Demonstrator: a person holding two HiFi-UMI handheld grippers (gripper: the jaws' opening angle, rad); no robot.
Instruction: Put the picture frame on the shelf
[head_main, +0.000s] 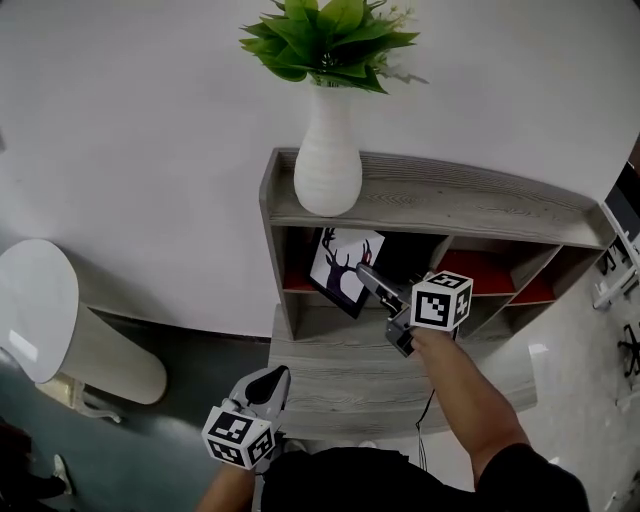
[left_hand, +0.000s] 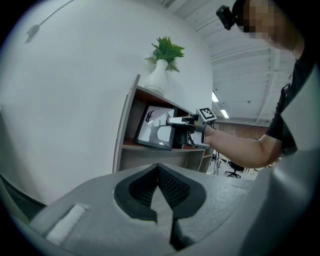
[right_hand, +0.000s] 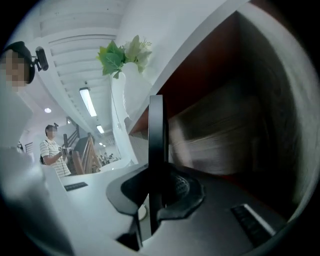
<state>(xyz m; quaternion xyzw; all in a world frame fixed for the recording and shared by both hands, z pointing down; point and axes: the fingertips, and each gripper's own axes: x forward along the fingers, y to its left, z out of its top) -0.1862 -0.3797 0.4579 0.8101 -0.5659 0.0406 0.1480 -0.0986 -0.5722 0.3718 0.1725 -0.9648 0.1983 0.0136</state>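
Observation:
The picture frame (head_main: 343, 266), black-edged with a deer silhouette on white, stands tilted in the left compartment of the grey shelf (head_main: 460, 203). My right gripper (head_main: 370, 280) is shut on its right edge. In the right gripper view the frame's thin black edge (right_hand: 155, 135) runs upright between the pads of the right gripper (right_hand: 155, 192). The left gripper view shows the frame (left_hand: 156, 127) from the front, with the right gripper (left_hand: 176, 121) on it. My left gripper (head_main: 270, 383) hangs low before the shelf's lower ledge. Its jaws (left_hand: 159, 170) meet with nothing between them.
A white vase (head_main: 328, 152) with green leaves stands on the shelf top, above the frame's compartment. Further red-backed compartments (head_main: 480, 272) lie to the right. A white rounded object (head_main: 42, 305) stands on the floor at left. A person (right_hand: 54, 150) stands far off.

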